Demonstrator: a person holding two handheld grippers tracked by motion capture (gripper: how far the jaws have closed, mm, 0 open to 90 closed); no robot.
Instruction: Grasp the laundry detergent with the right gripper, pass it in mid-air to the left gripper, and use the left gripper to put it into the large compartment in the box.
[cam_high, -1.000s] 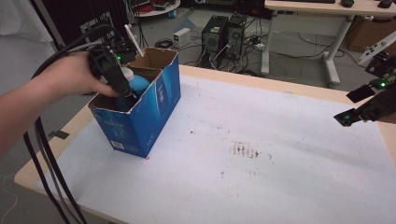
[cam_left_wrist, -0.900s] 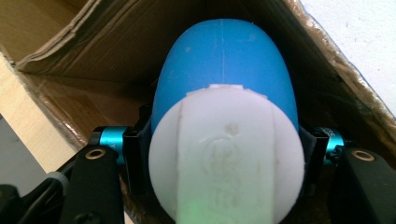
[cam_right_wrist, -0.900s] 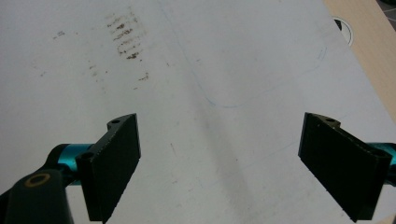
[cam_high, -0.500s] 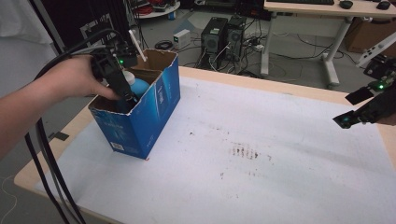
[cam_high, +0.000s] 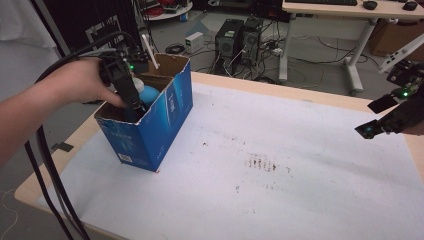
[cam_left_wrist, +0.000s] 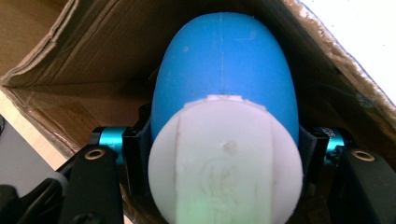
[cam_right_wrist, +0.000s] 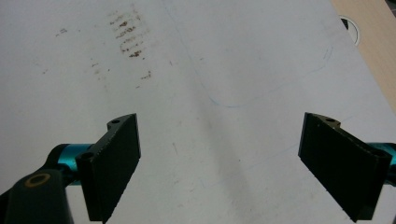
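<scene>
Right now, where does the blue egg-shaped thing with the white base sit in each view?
High view: the blue egg peeks out of the blue carton at upper left, by the left gripper.
Left gripper view: centre, clamped between the jaws.
Right gripper view: not in it.
Shared landmark: the carton's brown inner wall.

Blue egg-shaped bottle (cam_left_wrist: 224, 74) (white round cap (cam_left_wrist: 224, 163)) sits inside the cardboard box (cam_high: 170, 107).
</scene>
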